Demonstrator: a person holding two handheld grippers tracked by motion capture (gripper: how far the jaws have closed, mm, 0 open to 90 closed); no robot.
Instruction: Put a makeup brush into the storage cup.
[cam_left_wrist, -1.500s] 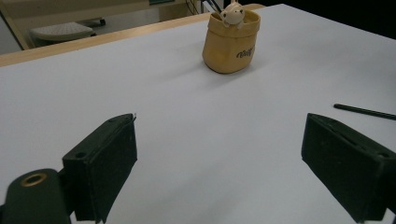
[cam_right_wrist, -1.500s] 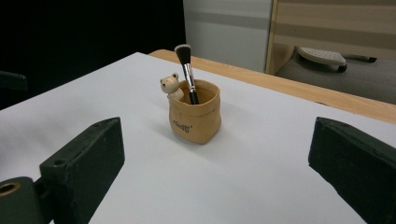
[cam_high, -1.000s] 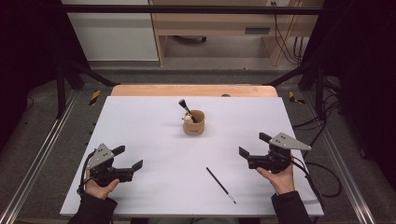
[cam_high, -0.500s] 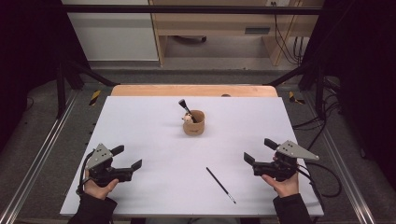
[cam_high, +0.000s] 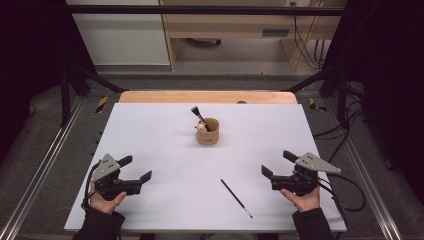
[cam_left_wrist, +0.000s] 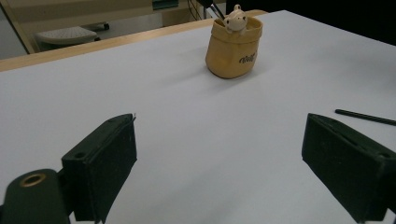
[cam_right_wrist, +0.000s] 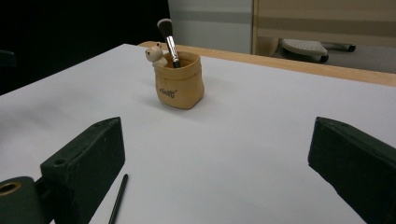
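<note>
The right hand-held gripper (cam_high: 273, 167) has been drawn back toward the near edge of the white surface (cam_high: 150, 130), jaws wide and empty. The thin black pencil-like stick (cam_high: 236, 198) lies beside it, ungrasped; the left hand-held gripper (cam_high: 136, 169) is likewise open, and the tan pouch-shaped holder (cam_high: 207, 133) is judged its destination.

One camera is looking forward and down from above the person's side, taking in the whole white table (cam_high: 165, 145). Two more are riding low on the grippers, both facing inward close over the tabletop, sharing the tan pot (cam_left_wrist: 233, 46) (cam_right_wrist: 179, 86).
</note>
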